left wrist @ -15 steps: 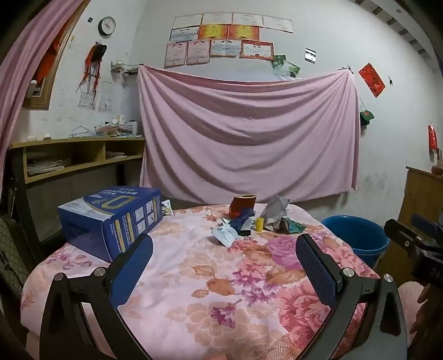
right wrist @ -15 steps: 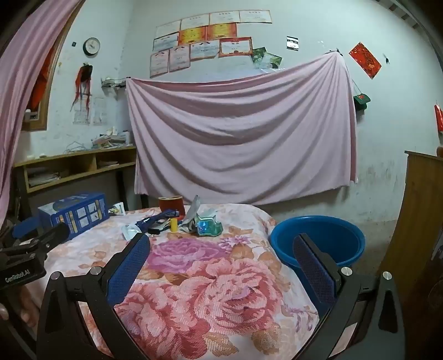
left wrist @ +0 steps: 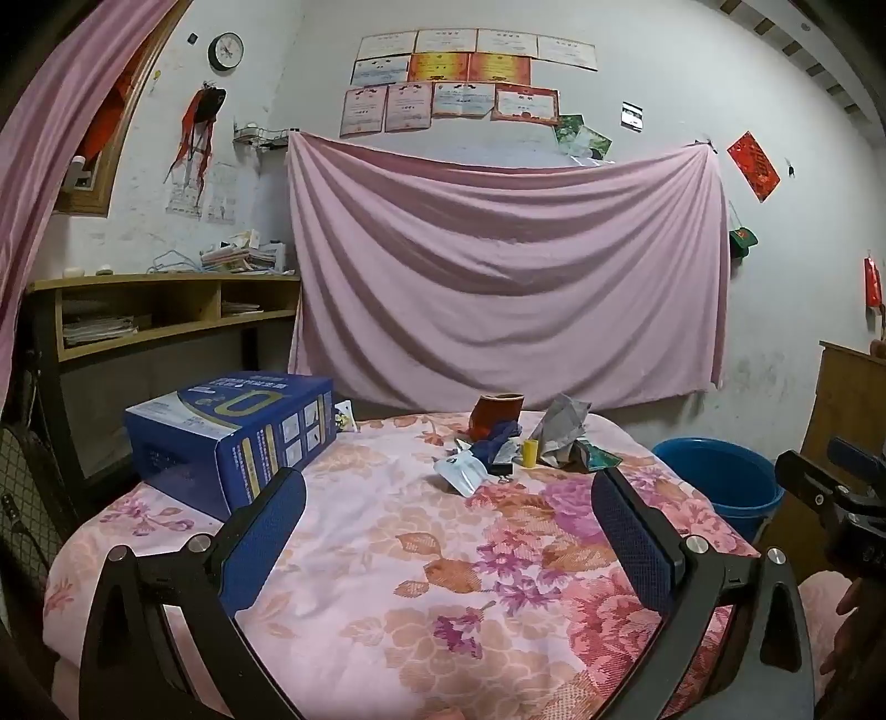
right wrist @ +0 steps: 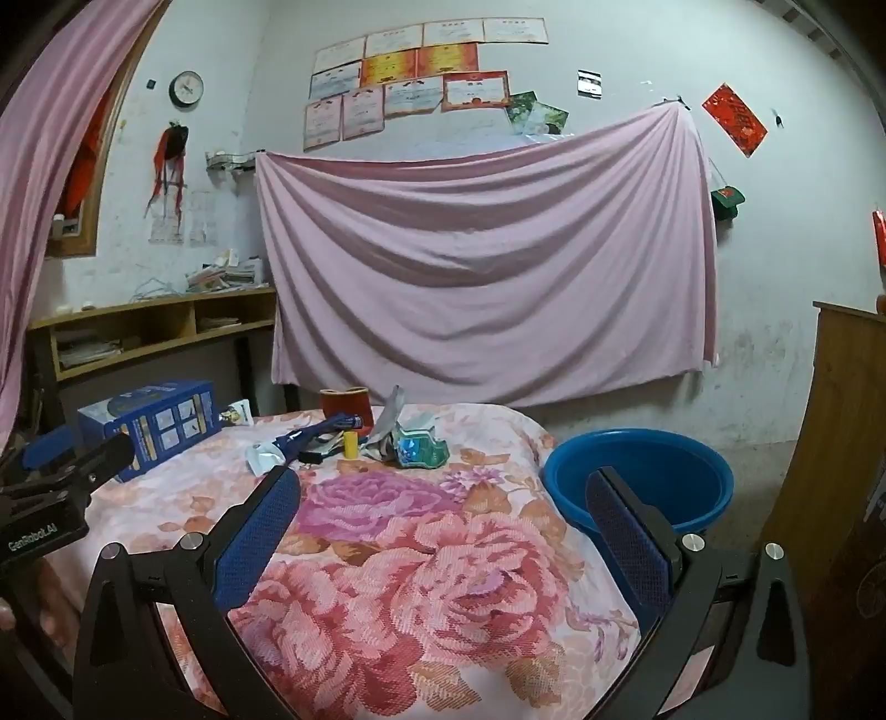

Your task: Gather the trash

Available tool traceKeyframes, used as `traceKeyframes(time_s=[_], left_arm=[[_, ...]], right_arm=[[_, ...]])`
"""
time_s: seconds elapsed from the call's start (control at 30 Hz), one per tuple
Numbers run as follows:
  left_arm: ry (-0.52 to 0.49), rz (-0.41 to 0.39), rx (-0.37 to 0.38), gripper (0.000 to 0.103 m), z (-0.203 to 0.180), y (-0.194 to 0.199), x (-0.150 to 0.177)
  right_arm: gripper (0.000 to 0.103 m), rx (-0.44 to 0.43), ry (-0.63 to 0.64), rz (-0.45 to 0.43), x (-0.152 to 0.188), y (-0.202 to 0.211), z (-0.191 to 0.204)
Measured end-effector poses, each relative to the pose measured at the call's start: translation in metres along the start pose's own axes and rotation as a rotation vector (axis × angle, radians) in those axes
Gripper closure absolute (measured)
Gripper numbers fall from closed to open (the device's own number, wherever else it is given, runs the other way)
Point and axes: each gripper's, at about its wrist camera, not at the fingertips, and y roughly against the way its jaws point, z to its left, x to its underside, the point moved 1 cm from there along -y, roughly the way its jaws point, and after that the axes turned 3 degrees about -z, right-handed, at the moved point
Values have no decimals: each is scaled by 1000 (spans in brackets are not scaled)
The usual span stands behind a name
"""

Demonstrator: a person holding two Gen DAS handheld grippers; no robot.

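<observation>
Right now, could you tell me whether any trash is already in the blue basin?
No, the blue basin shows only its bare inner wall in the right wrist view.

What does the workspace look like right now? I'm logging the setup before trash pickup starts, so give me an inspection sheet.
Surface: floral cloth covering the table.
Job's things: trash pile at the far side, including a white wrapper, crumpled paper, small yellow cylinder; blue basin on the floor to the right.
Clutter: blue box at the table's left.
Grippers: left claw open, empty; right claw open, empty.
Cables: nothing seen.
Surroundings: pink sheet on the wall, wooden shelf, clock.
</observation>
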Motion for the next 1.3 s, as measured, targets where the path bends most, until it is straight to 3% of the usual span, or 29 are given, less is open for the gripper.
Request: traceKeyframes(time_s=[1.3], left_arm=[[-1,7,4,2,-1,0,0]], right_arm=[[0,-14,4,6,2,-1,4]])
